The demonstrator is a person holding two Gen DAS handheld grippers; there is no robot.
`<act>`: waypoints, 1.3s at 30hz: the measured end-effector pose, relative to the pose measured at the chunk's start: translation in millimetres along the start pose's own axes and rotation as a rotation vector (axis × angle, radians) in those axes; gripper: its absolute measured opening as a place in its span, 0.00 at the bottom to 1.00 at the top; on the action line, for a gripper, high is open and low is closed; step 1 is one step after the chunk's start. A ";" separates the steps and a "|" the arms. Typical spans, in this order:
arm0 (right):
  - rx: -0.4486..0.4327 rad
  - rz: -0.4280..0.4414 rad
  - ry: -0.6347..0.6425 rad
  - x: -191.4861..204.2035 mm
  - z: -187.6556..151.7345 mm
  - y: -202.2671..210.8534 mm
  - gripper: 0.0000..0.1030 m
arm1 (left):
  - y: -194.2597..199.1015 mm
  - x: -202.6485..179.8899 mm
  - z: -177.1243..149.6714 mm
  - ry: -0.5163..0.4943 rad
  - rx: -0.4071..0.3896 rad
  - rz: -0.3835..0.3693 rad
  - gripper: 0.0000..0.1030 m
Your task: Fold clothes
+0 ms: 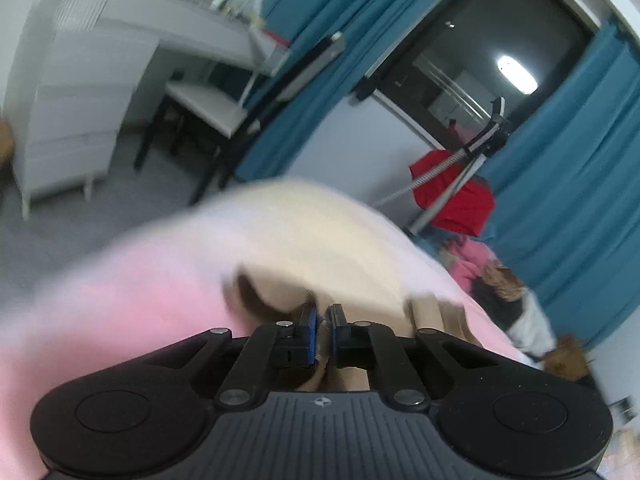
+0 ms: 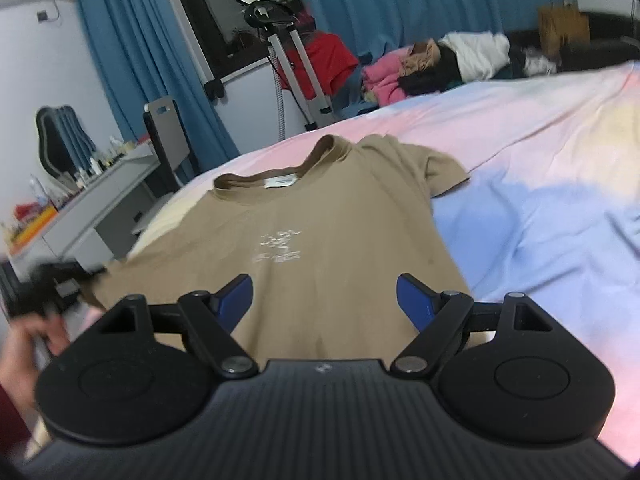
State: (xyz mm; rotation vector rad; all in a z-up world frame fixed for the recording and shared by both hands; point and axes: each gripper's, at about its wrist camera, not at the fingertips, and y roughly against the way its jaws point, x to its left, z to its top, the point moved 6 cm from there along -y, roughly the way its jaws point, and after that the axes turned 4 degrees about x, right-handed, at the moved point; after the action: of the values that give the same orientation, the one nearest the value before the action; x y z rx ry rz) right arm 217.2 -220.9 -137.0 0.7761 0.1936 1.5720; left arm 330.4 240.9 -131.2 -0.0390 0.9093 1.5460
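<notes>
Tan t-shirt point(image 2: 320, 216) lies flat on the bed point(image 2: 540, 168), just ahead of the right gripper point(image 2: 324, 300), whose jaws are wide apart w/ nothing between. Left gripper point(image 1: 326, 320) is pinched closed on the shirt's edge.

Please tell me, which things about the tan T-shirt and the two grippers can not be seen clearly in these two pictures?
- Left wrist view: motion blur smears the tan T-shirt; which part the left gripper pinches is unclear.
- Right wrist view: the right gripper body hides the shirt's bottom hem.
- Right wrist view: the white chest print is too small and soft to read.
- Right wrist view: the shirt's left sleeve is blurred behind the left gripper.
</notes>
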 end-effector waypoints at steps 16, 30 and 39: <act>0.059 -0.011 -0.087 -23.4 -3.7 -19.6 0.78 | -26.5 61.6 31.9 0.293 0.095 -0.015 0.86; 0.121 0.008 -0.121 -24.1 -13.0 -34.4 0.78 | -57.9 35.8 20.4 0.150 0.330 0.091 0.58; 0.105 0.010 -0.134 -27.4 -9.9 -27.4 0.78 | -47.5 -22.9 71.2 -0.141 0.068 0.194 0.04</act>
State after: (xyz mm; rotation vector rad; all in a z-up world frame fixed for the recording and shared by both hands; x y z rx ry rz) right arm 232.9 -238.4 -169.4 0.9625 0.1762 1.5228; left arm 409.6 257.0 -94.8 0.2096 0.8722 1.6727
